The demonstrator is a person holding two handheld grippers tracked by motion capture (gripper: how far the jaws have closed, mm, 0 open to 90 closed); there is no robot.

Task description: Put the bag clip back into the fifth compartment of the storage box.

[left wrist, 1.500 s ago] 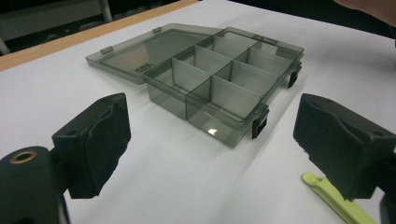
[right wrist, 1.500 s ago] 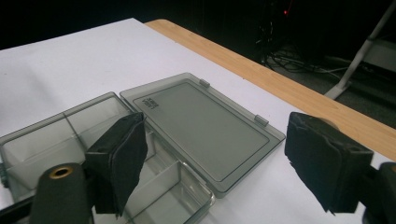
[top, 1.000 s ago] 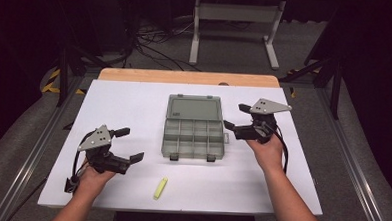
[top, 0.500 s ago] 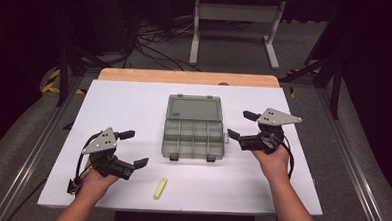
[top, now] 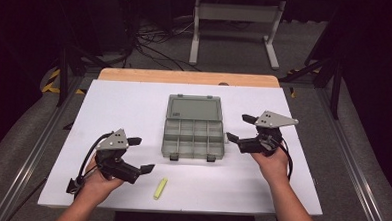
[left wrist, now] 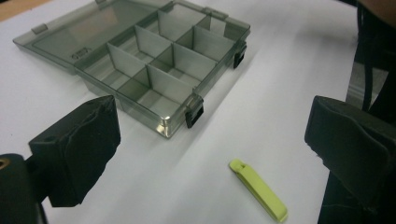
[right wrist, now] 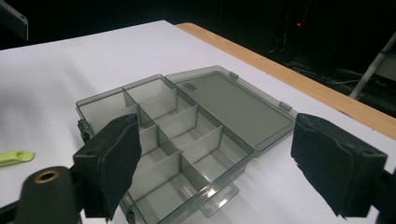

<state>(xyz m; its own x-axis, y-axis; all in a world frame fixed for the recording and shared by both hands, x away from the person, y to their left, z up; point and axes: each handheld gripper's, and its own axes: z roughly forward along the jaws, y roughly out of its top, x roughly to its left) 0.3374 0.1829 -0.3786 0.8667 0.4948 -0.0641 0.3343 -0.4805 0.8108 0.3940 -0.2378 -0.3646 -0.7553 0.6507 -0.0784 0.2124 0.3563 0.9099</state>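
Observation:
A smoky grey compartment box lies open in the middle of the white table, its lid flat on the far side and its cells empty. A small yellow-green plastic piece lies in front of the box, toward the near edge. My left gripper hovers left of that piece, open, jaws pointing right. In the left gripper view the piece lies low between the wide-apart pads, untouched, with the box beyond. My right gripper is open just right of the box, holding nothing.
A bare wooden strip runs along the table's far edge. Beyond it stand a metal frame and cables on a dark floor. Metal rails flank the table. White surface stretches left and right of the box.
My left gripper has shifted a little right and risen slightly. My right gripper has drifted a bit toward the near edge. Box and yellow-green piece have not moved.

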